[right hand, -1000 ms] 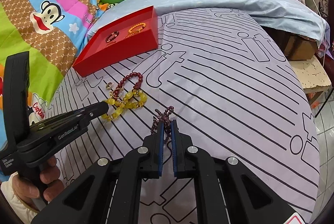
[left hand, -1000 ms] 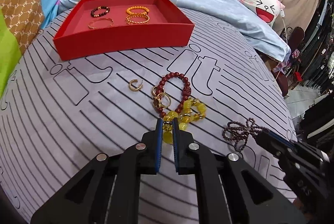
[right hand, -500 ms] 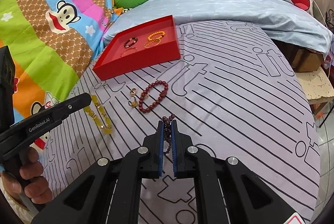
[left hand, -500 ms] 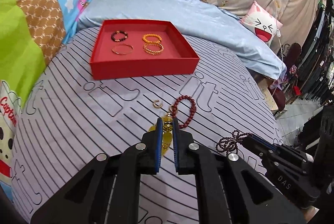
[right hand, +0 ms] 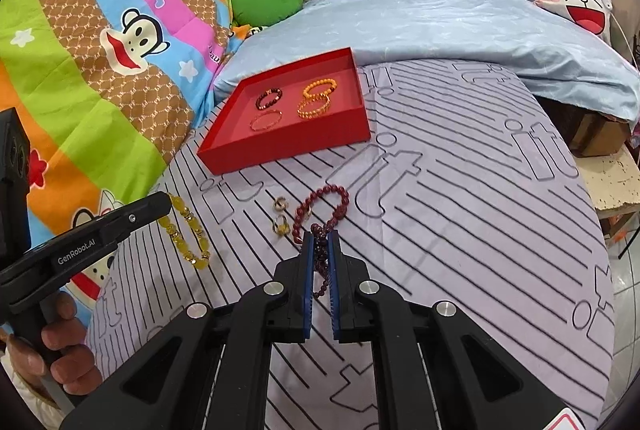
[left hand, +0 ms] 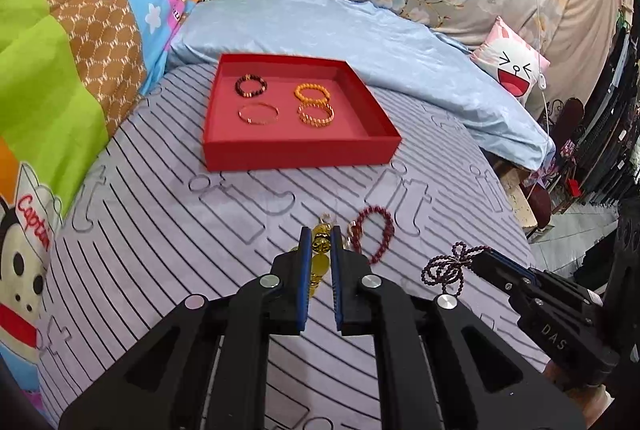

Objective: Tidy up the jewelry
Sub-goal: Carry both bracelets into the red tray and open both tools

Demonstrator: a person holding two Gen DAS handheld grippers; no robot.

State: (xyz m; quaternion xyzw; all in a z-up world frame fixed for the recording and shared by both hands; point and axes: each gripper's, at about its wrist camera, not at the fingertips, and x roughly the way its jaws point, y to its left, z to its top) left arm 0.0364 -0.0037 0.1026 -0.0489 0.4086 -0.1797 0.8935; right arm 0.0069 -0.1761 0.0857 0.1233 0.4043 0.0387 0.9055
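Note:
My left gripper (left hand: 320,236) is shut on a yellow bead bracelet (left hand: 320,250) and holds it above the bed; the bracelet hangs from that gripper (right hand: 166,199) in the right wrist view (right hand: 188,234). My right gripper (right hand: 319,240) is shut on a dark purple bead strand (right hand: 320,258), also seen in the left wrist view (left hand: 450,268). A red tray (left hand: 300,151) at the back holds several bracelets (left hand: 314,105). A dark red bead bracelet (right hand: 320,209) and two gold rings (right hand: 281,216) lie on the striped sheet between the grippers and the tray.
The striped grey sheet (right hand: 460,209) covers the bed. A pale blue quilt (right hand: 460,25) lies behind the tray. A cartoon blanket (right hand: 100,49) rises at the left. The bed's edge drops off at the right, with a wooden stool (right hand: 612,181) beside it.
Both grippers have lifted away from the sheet, each carrying its piece. The yellow bracelet has left the pile, so the dark red bracelet and rings lie alone.

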